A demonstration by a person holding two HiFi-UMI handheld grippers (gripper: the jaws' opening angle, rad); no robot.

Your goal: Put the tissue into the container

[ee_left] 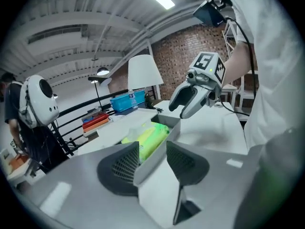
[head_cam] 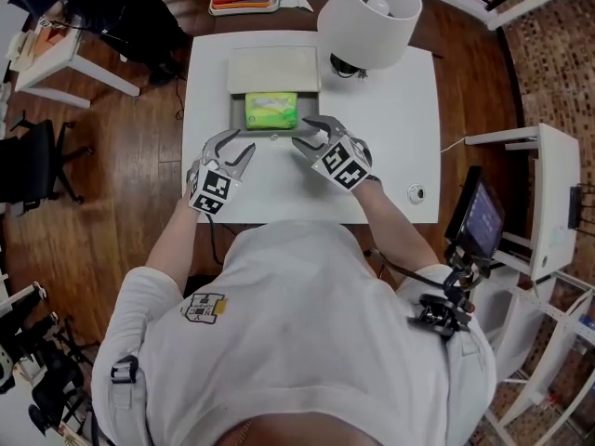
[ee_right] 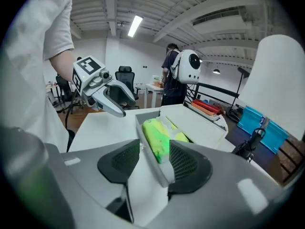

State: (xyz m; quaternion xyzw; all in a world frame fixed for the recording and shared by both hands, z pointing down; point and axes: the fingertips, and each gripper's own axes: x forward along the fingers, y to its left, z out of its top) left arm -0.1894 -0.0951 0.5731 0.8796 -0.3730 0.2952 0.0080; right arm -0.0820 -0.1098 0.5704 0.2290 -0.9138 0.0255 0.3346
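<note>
Head view: the white desk [head_cam: 390, 128] carries a grey container [head_cam: 236, 110] at the middle of its far edge, the flat lid [head_cam: 274, 68] lying open behind it. The green tissue pack [head_cam: 271, 111] lies inside the container, filling most of it. A lamp [head_cam: 370, 17] with a white shade stands over the far right corner, and a small round object [head_cam: 416, 193] sits by the near right edge. The near half of the desk and its whole right side are bare, so there is room on both flanks of the box (less at the far edge, where the lid and the lamp crowd in).

The left gripper [head_cam: 244, 142] and the right gripper [head_cam: 302, 131] sit just in front of the container's near wall, at its two near corners, close to each other but apart.

The left gripper view shows what the view from above does not: the left gripper's [ee_left: 152, 151] jaws are spread, with the container's [ee_left: 174, 123] near corner wall standing between them and a gap to the pads; the tissue pack [ee_left: 150, 137] shows beyond, and the right gripper [ee_left: 188, 101] hangs over the far corner.

The right gripper view shows the right gripper's [ee_right: 155, 151] jaws wide apart astride the container's [ee_right: 143, 128] wall, pinching nothing, the tissue pack [ee_right: 157, 135] just past them. Only here does a person [ee_right: 171, 75] standing in the background show.
</note>
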